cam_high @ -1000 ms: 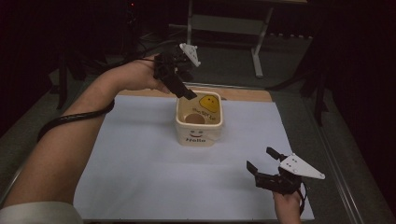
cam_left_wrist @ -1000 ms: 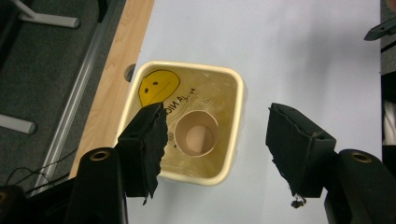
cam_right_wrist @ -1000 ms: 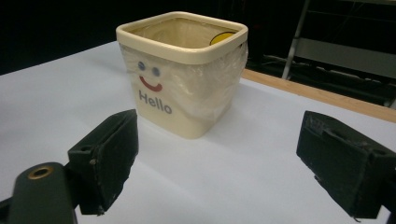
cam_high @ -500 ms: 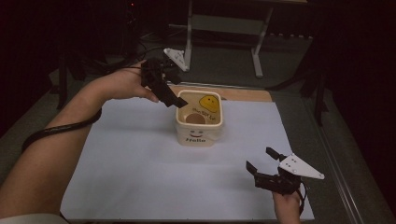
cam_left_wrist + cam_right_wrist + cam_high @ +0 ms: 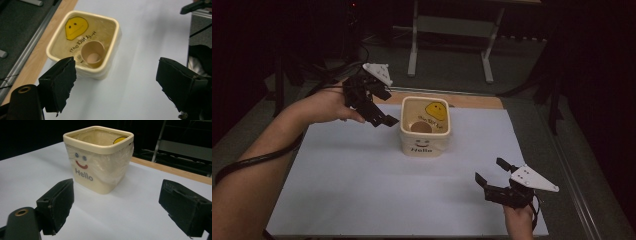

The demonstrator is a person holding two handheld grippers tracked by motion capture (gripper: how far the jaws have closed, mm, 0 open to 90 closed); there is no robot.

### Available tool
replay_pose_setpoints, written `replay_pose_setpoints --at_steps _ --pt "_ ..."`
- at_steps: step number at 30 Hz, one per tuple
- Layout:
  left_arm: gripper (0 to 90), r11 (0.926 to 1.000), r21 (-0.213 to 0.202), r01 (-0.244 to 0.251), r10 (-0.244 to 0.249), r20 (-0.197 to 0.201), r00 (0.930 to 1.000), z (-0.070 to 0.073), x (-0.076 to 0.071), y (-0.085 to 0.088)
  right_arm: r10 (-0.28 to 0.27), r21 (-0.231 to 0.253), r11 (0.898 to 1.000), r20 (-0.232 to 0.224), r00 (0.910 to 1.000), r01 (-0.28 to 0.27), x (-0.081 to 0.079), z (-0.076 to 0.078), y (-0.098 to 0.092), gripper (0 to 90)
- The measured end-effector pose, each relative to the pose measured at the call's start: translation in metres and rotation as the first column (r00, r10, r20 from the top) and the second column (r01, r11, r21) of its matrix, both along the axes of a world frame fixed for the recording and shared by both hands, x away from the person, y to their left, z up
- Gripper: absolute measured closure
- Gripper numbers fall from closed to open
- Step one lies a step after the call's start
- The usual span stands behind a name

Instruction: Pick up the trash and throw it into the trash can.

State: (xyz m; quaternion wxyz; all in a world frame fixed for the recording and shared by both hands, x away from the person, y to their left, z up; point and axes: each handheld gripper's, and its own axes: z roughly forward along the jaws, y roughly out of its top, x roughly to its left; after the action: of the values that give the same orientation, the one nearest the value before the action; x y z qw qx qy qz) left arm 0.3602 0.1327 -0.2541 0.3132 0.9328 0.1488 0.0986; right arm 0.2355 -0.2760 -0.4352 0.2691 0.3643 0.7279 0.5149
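Left hand-held gripper (image 5: 384,120) jaws apart, left of tub (image 5: 425,127), likely after cup (image 5: 421,128) inside; right hand-held gripper (image 5: 493,172) apart, idle near-right.

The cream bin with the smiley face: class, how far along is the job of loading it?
Done: a small brown cup already sits inside the cream bin. In hand: nothing; the left claw hovers open beside the bin's rim, and the right claw is open over the white sheet. Left: nothing else to load lies on the sheet, so the job looks near its end.
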Motion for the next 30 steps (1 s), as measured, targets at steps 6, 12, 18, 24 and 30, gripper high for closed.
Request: replay_pose_setpoints --at_steps 6,12,18,24,30 --pt "17.0 0.9998 -0.003 -0.020 0.020 -0.019 0.9996 -0.009 -0.010 0.015 0.002 -0.006 1.000 0.000 1.0000 -0.002 0.000 0.000 0.001 12.8" --pt "16.9 0.9995 0.003 -0.032 0.032 -0.034 0.9989 -0.025 -0.019 0.025 0.002 -0.006 1.000 -0.004 1.0000 -0.002 0.000 0.000 0.002 12.8" --pt "15.1 0.9991 -0.013 -0.041 0.040 -0.042 0.9983 -0.042 -0.029 0.037 0.000 -0.006 1.000 -0.005 1.0000 0.000 0.000 0.000 0.002 12.8" --pt "9.8 0.9991 -0.026 -0.034 0.032 -0.076 0.9966 -0.056 -0.038 0.045 0.003 -0.012 1.000 -0.005 1.0000 -0.003 0.000 0.000 0.003 12.8" --pt "4.0 0.9971 -0.059 -0.049 0.041 -0.119 0.9921 -0.071 -0.045 0.052 0.002 -0.010 1.000 -0.005 1.0000 -0.002 0.000 0.000 0.002 12.8"
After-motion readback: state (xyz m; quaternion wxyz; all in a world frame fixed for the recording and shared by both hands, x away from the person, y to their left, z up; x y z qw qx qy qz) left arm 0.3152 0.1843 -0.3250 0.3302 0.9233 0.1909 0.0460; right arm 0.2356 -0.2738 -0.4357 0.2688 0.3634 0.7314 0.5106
